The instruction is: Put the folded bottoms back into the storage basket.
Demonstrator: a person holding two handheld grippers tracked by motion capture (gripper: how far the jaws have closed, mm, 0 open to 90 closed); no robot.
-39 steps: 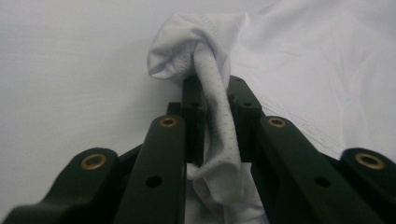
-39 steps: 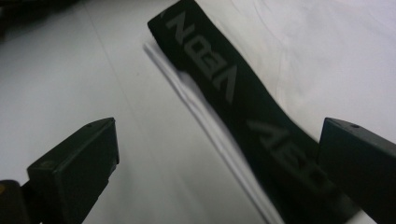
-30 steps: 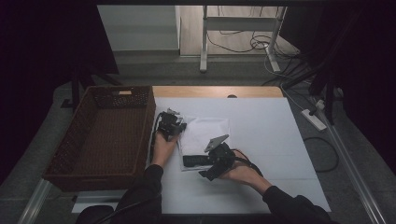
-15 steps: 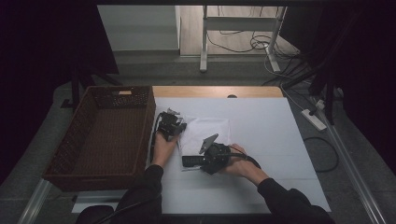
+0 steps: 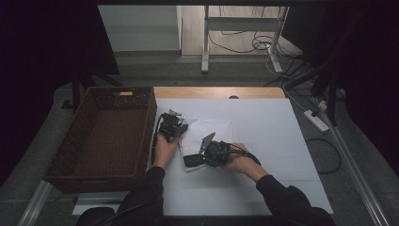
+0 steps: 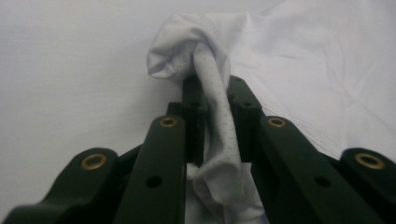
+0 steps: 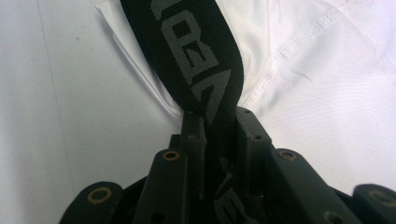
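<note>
The white garment lies crumpled on the white worktop, near its left edge and just beside the brown wicker basket that sits off that edge. The left gripper rests at the garment's left side; in the left gripper view its jaws are closed on a bunched fold of the white fabric, which runs down between them. The right gripper sits at the garment's near edge, toward the person. In the right gripper view its jaws pinch a black elastic band with grey lettering, stitched to the white cloth that spreads to the right. Dark sleeves enter from the worktop's near edge.
</note>
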